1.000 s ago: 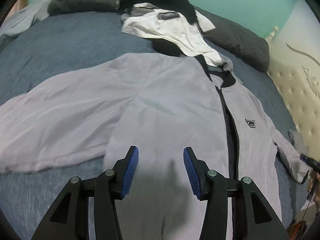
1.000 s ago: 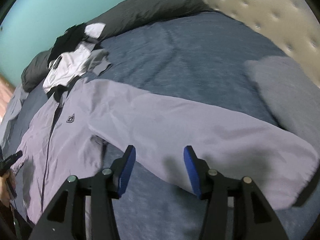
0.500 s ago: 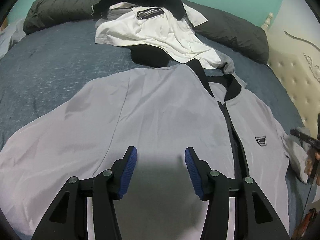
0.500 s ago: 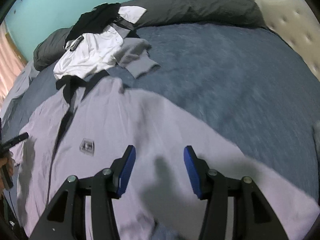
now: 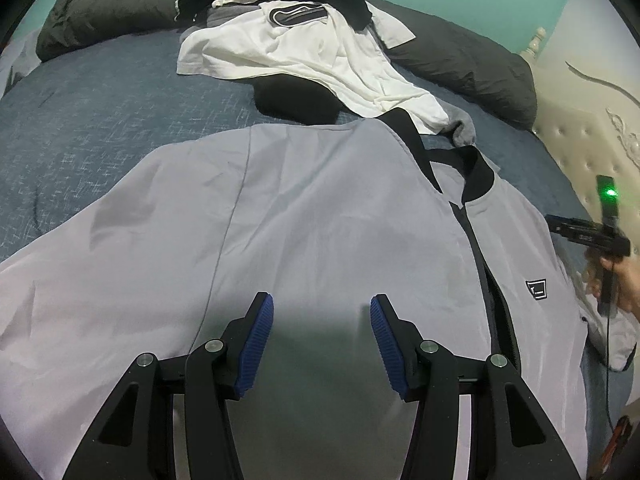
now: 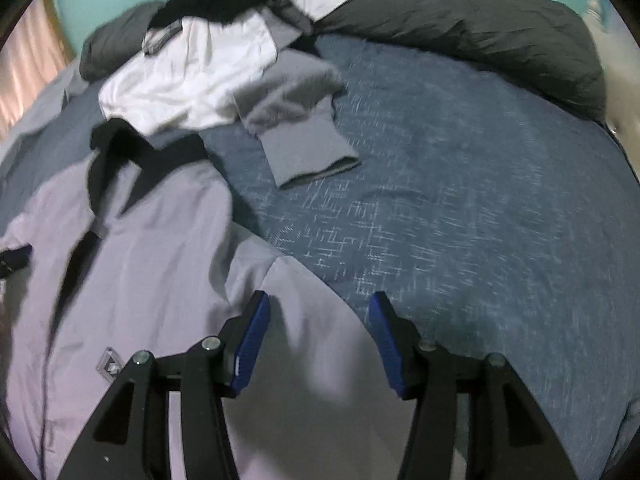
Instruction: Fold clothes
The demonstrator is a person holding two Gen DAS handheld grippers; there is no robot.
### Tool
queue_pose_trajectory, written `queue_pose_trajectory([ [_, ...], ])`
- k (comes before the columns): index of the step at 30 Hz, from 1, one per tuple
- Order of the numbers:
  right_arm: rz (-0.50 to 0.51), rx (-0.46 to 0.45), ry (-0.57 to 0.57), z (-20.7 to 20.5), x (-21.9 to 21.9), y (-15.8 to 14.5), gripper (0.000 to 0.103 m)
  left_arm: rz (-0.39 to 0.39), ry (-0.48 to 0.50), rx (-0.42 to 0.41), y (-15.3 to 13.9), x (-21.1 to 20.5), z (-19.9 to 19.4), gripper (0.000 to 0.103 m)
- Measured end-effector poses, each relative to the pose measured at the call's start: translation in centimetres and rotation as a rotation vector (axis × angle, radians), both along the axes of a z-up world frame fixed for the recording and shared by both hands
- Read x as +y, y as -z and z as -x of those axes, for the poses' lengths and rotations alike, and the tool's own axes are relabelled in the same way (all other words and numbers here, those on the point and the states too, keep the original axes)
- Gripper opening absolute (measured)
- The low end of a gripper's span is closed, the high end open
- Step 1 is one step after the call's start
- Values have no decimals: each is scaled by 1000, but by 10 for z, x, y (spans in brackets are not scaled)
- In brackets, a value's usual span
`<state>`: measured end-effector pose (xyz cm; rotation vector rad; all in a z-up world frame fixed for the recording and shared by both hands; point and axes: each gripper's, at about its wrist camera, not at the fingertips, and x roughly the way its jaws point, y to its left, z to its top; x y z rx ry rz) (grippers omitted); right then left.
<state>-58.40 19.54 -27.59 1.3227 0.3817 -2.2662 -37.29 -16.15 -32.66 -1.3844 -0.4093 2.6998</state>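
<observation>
A light grey zip jacket (image 5: 320, 220) with a black collar lies spread front-up on the blue bedspread (image 5: 100, 112). My left gripper (image 5: 321, 304) hovers open over the chest panel on the left of the zip, with nothing between its blue pads. My right gripper (image 6: 319, 300) is also open. It hangs over the jacket (image 6: 140, 280) where the shoulder on the logo side meets the bedspread (image 6: 460, 200). The left wrist view catches the right gripper (image 5: 584, 236) and the hand holding it at the right edge.
A pile of clothes lies beyond the collar: a white shirt (image 5: 312, 52), black garments (image 5: 296, 96) and a grey knit sleeve (image 6: 304, 148). A dark grey duvet (image 6: 480, 28) runs along the far side. A tufted headboard (image 5: 580, 152) stands at the right.
Both grippers have moved toward the collar end of the jacket. The right one swept from over the outstretched sleeve to the shoulder and rolled. Both stayed open.
</observation>
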Motion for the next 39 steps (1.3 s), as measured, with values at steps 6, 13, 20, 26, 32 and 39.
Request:
queue_pose_trajectory([
  [6, 16, 20, -28, -7, 0, 9, 4, 6, 5, 7, 5, 1, 0, 58],
  [13, 94, 22, 158, 4, 31, 1, 2, 10, -5, 5, 8, 3, 0, 59],
  [20, 136, -24, 224, 13, 32, 3, 6, 9, -2, -1, 9, 3, 1, 59],
  [26, 227, 70, 202, 3, 25, -30, 36, -6, -12, 15, 6, 2, -2, 60],
  [32, 120, 52, 101, 0, -24, -27, 36, -24, -9, 39, -5, 5, -15, 60],
  [39, 19, -63, -44, -14, -78, 6, 38, -18, -16, 66, -14, 1, -37, 60],
])
